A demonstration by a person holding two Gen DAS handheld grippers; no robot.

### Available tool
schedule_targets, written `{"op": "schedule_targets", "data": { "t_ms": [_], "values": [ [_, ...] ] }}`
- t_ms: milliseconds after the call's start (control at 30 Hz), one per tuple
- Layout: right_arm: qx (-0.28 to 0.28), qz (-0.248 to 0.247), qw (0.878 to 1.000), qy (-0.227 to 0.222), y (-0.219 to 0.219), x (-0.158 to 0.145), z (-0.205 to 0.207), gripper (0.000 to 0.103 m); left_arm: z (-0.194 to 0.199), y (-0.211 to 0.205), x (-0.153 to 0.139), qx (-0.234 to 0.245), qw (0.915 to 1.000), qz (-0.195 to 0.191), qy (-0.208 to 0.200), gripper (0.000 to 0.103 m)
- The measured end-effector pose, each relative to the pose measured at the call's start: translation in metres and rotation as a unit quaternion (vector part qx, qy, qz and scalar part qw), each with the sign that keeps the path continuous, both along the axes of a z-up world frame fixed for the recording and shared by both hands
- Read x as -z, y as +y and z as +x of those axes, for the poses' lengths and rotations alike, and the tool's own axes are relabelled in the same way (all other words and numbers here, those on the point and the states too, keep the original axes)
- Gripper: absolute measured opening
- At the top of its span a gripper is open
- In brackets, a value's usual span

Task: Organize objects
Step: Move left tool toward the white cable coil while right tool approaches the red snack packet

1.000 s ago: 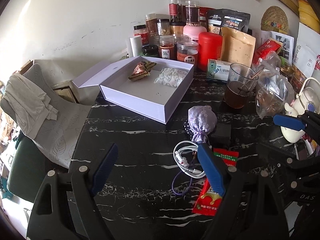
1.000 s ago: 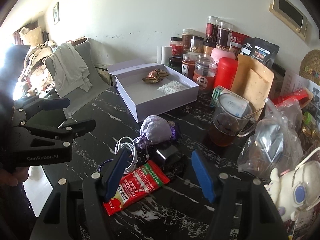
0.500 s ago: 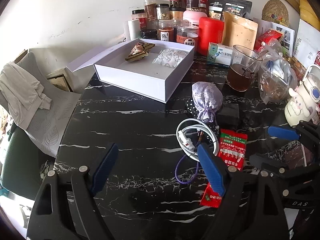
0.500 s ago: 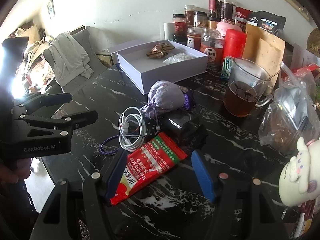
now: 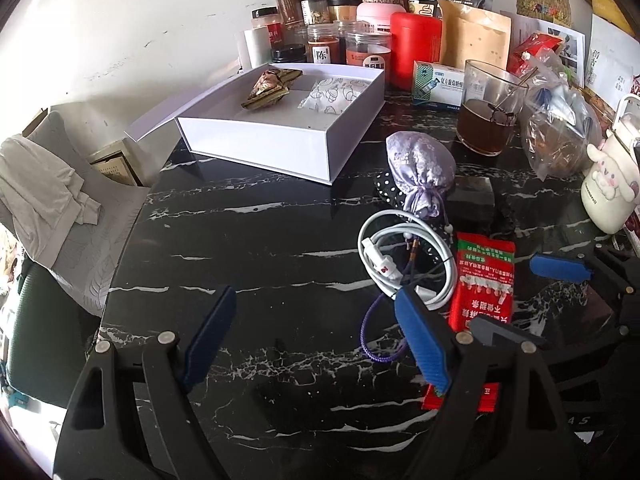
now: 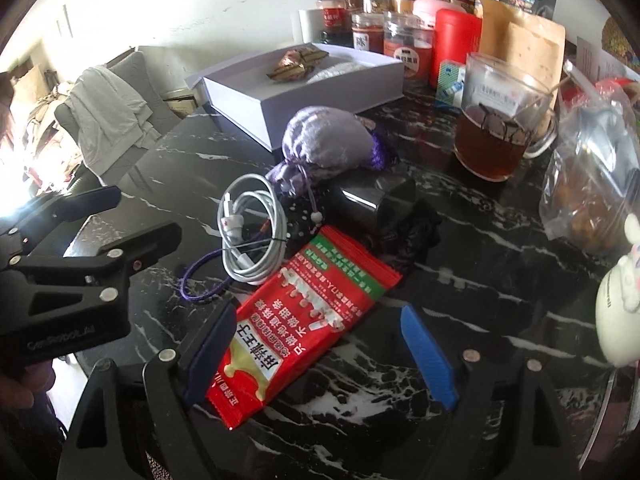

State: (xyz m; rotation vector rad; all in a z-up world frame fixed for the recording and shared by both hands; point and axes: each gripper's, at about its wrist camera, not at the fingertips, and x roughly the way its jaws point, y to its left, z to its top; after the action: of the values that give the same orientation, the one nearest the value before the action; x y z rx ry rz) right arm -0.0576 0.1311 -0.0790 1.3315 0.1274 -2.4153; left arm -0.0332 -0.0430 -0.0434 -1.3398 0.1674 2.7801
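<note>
Black marble counter (image 5: 260, 240) fills both my views. My right gripper (image 6: 316, 344) is opening its jaws around the red snack packet (image 6: 304, 320), which lies flat low in the frame, its lower end between the blue pads, neither pressing it. My left gripper (image 5: 316, 332) hangs released over bare counter (the coiled white cable (image 5: 404, 260) lies just above its right pad). The white box (image 5: 288, 128) sits upper centre, with the lilac pouch (image 5: 420, 168) to its right.
</note>
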Motion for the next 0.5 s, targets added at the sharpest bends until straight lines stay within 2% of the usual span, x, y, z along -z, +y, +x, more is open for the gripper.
{"op": "schedule_targets", "data": {
  "t_ms": [133, 500],
  "values": [
    [0.017, 0.002, 1.0, -0.02, -0.002, 0.011, -0.009, 0.085, -0.005, -0.003, 0.008, -0.002, 1.0, 0.002, -0.009, 0.081],
    [0.001, 0.028, 1.0, -0.002, -0.014, 0.014, -0.011, 0.09, -0.023, -0.007, 0.017, 0.004, 0.9995, 0.024, -0.02, 0.081]
  ]
}}
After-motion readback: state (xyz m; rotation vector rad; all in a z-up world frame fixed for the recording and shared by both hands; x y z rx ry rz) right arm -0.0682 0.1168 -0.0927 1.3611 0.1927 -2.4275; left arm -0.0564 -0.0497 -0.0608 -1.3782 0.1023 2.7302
